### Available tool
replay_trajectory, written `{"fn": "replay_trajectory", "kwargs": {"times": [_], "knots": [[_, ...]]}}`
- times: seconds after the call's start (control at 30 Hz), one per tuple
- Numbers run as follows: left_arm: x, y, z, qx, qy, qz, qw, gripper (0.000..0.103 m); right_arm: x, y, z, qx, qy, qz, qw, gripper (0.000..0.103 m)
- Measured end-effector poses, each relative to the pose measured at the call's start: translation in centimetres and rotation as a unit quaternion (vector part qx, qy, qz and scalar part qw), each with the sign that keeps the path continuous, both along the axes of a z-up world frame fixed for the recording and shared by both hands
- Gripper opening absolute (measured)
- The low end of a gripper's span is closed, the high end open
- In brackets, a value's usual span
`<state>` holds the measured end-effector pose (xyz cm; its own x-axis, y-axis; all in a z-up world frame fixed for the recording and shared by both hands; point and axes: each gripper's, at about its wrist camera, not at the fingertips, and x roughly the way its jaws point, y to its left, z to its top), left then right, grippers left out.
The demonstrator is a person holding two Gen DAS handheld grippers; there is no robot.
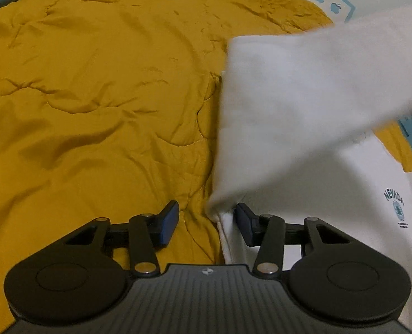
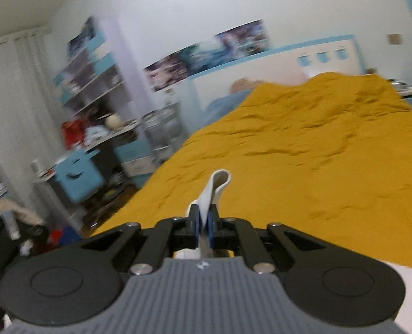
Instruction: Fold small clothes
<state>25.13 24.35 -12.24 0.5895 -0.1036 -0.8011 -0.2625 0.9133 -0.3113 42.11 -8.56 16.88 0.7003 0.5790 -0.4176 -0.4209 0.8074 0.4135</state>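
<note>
A white garment [image 1: 303, 128] with a small "NEVADA" print [image 1: 395, 203] lies on the yellow quilt [image 1: 94, 97] at the right of the left wrist view. Part of it is lifted and blurred, stretching up to the right. My left gripper [image 1: 207, 222] is open, low over the quilt, with the garment's left edge between its pads; the right pad [image 1: 245, 220] rests on white cloth. My right gripper [image 2: 204, 222] is shut on a fold of the white garment [image 2: 215, 188], held above the quilt [image 2: 303, 167].
The bed's white and blue headboard [image 2: 303, 61] stands at the far end. A cluttered desk and shelves [image 2: 94, 105] with blue boxes stand left of the bed. Dark clothes [image 2: 14, 222] lie on the floor at the left.
</note>
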Motion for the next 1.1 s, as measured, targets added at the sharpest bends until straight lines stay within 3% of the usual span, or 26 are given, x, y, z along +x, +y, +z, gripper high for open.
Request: {"fn": "replay_trajectory", "kwargs": {"times": [0.13, 0.33, 0.47, 0.53, 0.67, 0.83, 0.9, 0.97, 1.07, 1.1], "knots": [[-0.1, -0.5, 0.0, 0.015, 0.003, -0.002, 0.9999, 0.053, 1.1, -6.3, -5.1, -0.033, 0.051, -0.062, 0.996, 0.000], [-0.2, -1.1, 0.1, 0.036, 0.010, -0.012, 0.9992, 0.051, 1.1, -14.3, -16.9, -0.120, 0.139, -0.163, 0.970, 0.000], [0.1, -1.4, 0.3, 0.038, 0.017, -0.016, 0.9990, 0.049, 1.7, -17.7, -22.1, -0.107, 0.201, -0.181, 0.957, 0.000], [-0.1, -1.7, 0.6, 0.044, 0.020, -0.021, 0.9986, 0.046, 1.6, -18.0, -22.7, -0.102, 0.204, -0.182, 0.957, 0.000], [-0.6, -1.8, 0.8, 0.045, 0.022, -0.021, 0.9985, 0.044, 0.8, -17.9, -21.3, -0.078, 0.164, -0.172, 0.968, 0.000], [-1.0, -1.8, 1.1, 0.044, 0.022, -0.026, 0.9984, 0.044, 0.9, -19.1, -24.5, -0.110, 0.227, -0.189, 0.949, 0.002], [-1.3, -1.7, 1.3, 0.041, 0.020, -0.031, 0.9985, 0.044, 0.1, -20.3, -24.6, -0.116, 0.224, -0.215, 0.944, 0.008], [-1.6, -1.5, 1.3, 0.038, 0.017, -0.037, 0.9985, 0.044, -0.8, -21.7, -24.2, -0.082, 0.233, -0.212, 0.946, 0.011], [-1.7, -1.5, 1.1, 0.038, 0.014, -0.036, 0.9985, 0.044, -1.9, -22.1, -23.9, -0.045, 0.244, -0.181, 0.952, 0.033], [-1.7, -1.7, 1.1, 0.039, 0.015, -0.034, 0.9985, 0.044, -2.2, -22.0, -23.9, -0.037, 0.247, -0.172, 0.953, 0.034]]}}
